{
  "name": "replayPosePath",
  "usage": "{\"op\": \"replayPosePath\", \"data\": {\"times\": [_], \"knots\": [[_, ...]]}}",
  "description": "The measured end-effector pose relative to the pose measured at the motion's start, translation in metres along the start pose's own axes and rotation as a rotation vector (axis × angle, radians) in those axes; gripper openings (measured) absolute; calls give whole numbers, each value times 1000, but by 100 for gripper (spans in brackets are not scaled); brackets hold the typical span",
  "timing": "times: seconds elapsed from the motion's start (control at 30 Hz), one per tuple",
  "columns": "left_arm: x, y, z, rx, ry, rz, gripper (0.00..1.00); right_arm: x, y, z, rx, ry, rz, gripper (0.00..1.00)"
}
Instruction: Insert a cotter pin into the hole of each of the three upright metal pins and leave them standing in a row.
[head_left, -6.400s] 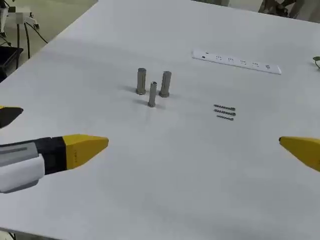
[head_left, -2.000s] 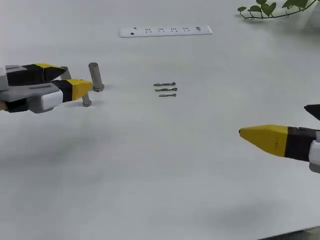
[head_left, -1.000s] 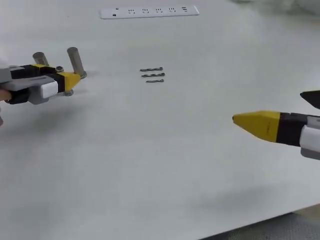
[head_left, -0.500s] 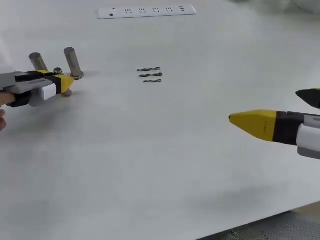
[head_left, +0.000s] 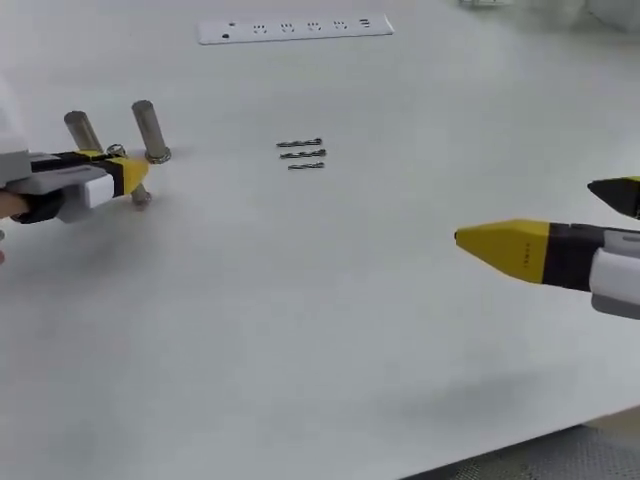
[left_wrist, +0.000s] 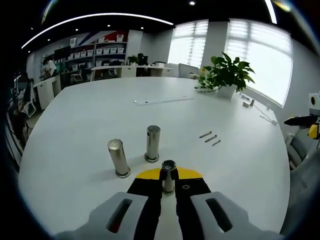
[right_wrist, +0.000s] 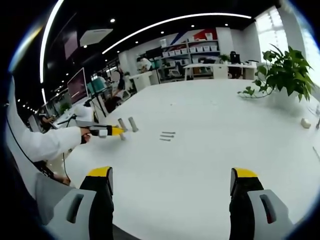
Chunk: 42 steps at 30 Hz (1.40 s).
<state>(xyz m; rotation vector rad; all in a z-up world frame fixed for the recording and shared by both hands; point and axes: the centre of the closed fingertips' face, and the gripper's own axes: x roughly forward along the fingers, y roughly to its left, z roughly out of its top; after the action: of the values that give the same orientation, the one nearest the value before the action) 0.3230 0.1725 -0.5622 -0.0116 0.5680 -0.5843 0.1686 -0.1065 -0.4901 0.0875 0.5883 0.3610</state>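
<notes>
Three grey metal pins stand upright at the table's left. The back two (head_left: 82, 130) (head_left: 147, 128) are free and also appear in the left gripper view (left_wrist: 117, 157) (left_wrist: 152, 143). My left gripper (head_left: 135, 175) (left_wrist: 168, 179) is shut on the nearest metal pin (left_wrist: 168, 172), whose foot (head_left: 140, 197) rests on the table. Three cotter pins (head_left: 300, 155) (left_wrist: 210, 138) (right_wrist: 166, 136) lie side by side right of the pins. My right gripper (head_left: 525, 212) (right_wrist: 172, 180) hovers open at the right, holding nothing.
A white power strip (head_left: 295, 28) (left_wrist: 162, 100) lies at the far side of the white table (head_left: 320, 330). A potted plant (left_wrist: 225, 75) (right_wrist: 280, 70) stands beyond the cotter pins. The table's near edge runs at the lower right.
My left gripper came in from the near left to the three pins and now grips the nearest one. The right gripper has stayed open at the right.
</notes>
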Motion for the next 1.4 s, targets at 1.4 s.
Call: {"op": "replayPosePath", "data": {"times": [1.4], "knots": [[-29,-110,-13,-1,-45,54,5,-9,8,3,-7,-67,110,95]]}}
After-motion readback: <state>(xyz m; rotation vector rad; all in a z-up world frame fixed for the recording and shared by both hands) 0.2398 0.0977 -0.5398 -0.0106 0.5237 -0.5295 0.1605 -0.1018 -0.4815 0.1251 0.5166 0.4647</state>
